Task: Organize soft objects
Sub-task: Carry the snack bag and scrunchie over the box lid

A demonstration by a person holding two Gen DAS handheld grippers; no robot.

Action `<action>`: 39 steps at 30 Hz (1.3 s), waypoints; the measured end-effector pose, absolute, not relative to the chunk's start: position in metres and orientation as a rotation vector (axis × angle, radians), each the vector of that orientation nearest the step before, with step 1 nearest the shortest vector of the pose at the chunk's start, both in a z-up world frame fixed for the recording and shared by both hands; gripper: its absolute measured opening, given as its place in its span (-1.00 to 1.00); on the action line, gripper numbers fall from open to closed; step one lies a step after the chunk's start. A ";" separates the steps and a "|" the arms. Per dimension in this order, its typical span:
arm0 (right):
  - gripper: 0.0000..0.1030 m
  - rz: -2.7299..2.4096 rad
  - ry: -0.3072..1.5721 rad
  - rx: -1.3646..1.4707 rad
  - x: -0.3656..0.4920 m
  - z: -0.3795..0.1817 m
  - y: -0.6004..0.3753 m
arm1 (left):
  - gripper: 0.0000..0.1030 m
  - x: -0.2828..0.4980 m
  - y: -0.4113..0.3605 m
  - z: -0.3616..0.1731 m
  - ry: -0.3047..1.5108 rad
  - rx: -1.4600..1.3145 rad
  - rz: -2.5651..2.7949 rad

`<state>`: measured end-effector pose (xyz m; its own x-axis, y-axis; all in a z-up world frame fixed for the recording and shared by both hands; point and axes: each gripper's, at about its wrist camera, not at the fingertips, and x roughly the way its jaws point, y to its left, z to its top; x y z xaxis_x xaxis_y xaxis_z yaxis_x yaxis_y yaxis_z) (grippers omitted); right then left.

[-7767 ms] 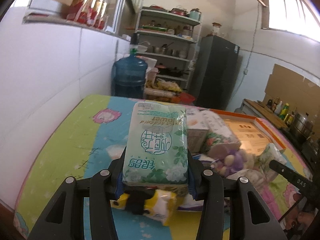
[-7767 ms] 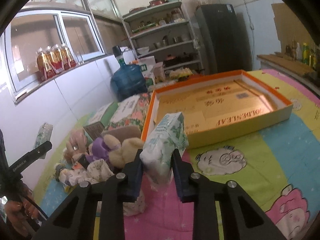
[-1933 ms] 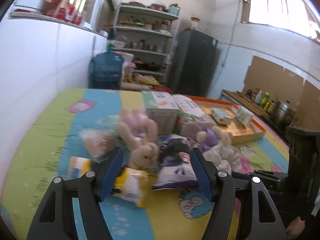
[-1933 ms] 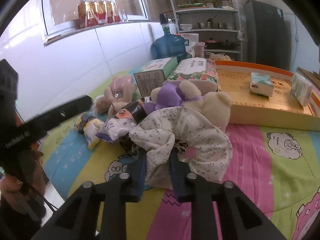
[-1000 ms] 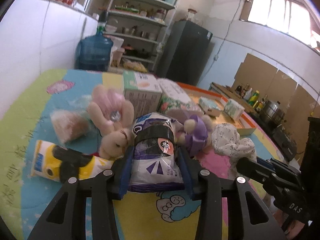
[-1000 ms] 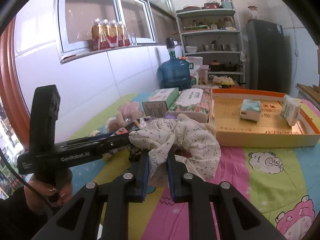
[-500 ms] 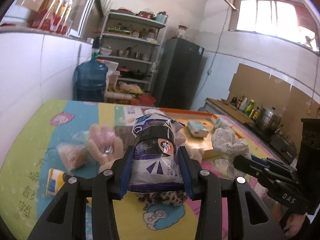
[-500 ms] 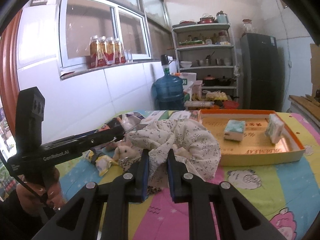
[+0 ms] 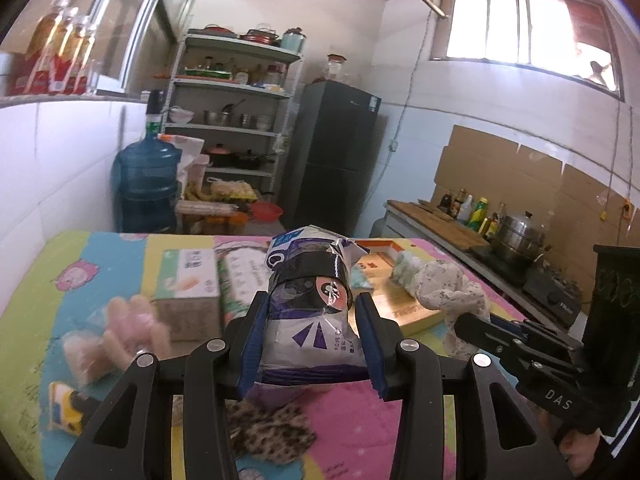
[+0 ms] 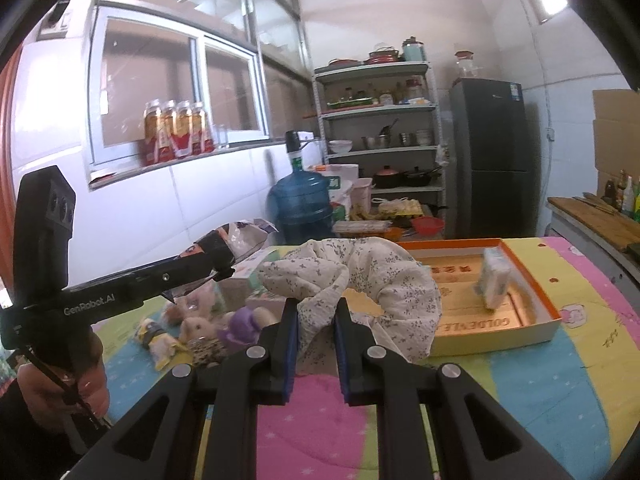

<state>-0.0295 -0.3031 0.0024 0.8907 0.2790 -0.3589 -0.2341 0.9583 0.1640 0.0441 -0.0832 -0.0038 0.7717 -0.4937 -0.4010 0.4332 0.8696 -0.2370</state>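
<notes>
Kitchen shelves and a fridge stand behind a table (image 10: 552, 400) with a colourful cartoon cover. Nearest, the left gripper (image 9: 310, 344) is clamped on a purple bag (image 9: 310, 320), and the right gripper (image 10: 316, 344) pinches a floral cloth (image 10: 360, 280); both are held above the table, probably for carrying. Plush toys (image 10: 224, 324) lie near the left edge. Further, the orange tray (image 10: 536, 300) at the far right holds a tissue pack (image 10: 494, 280), so it seems the goal

At frame centre the left gripper (image 9: 310, 340) clamps a purple-and-white plastic packet (image 9: 310, 320), lifted above the colourful quilt (image 9: 348, 420). At right, the right gripper (image 9: 468, 326) grips floral cloth (image 9: 448, 286) before the orange-rimmed box (image 9: 404, 314).
</notes>
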 end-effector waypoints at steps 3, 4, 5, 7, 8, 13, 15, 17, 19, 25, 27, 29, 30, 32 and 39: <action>-0.67 0.252 0.384 0.121 -0.026 0.003 -0.316 | -0.13 0.051 -0.097 -0.002 0.473 -0.130 -0.515; -0.67 0.248 0.382 0.122 -0.024 0.004 -0.319 | -0.13 0.053 -0.101 -0.002 0.474 -0.128 -0.517; -0.67 0.245 0.381 0.122 -0.023 0.004 -0.323 | -0.13 0.055 -0.106 -0.002 0.476 -0.127 -0.519; -0.67 0.238 0.377 0.124 -0.020 0.004 -0.331 | -0.13 0.061 -0.116 0.000 0.480 -0.127 -0.528; -0.67 0.234 0.376 0.125 -0.018 0.004 -0.336 | -0.13 0.063 -0.120 0.000 0.482 -0.125 -0.530; -0.67 0.225 0.374 0.134 -0.007 0.005 -0.353 | -0.13 0.076 -0.139 0.000 0.488 -0.127 -0.537; -0.67 0.224 0.373 0.136 -0.002 0.004 -0.359 | -0.13 0.082 -0.146 -0.001 0.492 -0.130 -0.539; -0.67 0.223 0.372 0.138 0.002 0.004 -0.364 | -0.13 0.086 -0.155 -0.002 0.497 -0.130 -0.537; -0.67 0.221 0.371 0.141 0.007 0.003 -0.370 | -0.13 0.092 -0.162 -0.003 0.503 -0.133 -0.536; -0.67 0.214 0.377 0.161 0.020 -0.002 -0.393 | -0.13 0.109 -0.183 -0.009 0.517 -0.137 -0.533; -0.67 0.217 0.384 0.168 0.026 -0.004 -0.400 | -0.13 0.113 -0.190 -0.010 0.519 -0.140 -0.528; -0.67 0.222 0.388 0.172 0.030 -0.005 -0.403 | -0.13 0.117 -0.195 -0.012 0.522 -0.145 -0.525; -0.67 0.226 0.390 0.172 0.034 -0.006 -0.405 | -0.13 0.121 -0.199 -0.014 0.524 -0.148 -0.520; -0.67 0.235 0.393 0.173 0.040 -0.007 -0.407 | -0.13 0.126 -0.206 -0.016 0.526 -0.150 -0.513; -0.67 0.271 0.407 0.178 0.065 -0.014 -0.408 | -0.13 0.148 -0.223 -0.020 0.535 -0.144 -0.485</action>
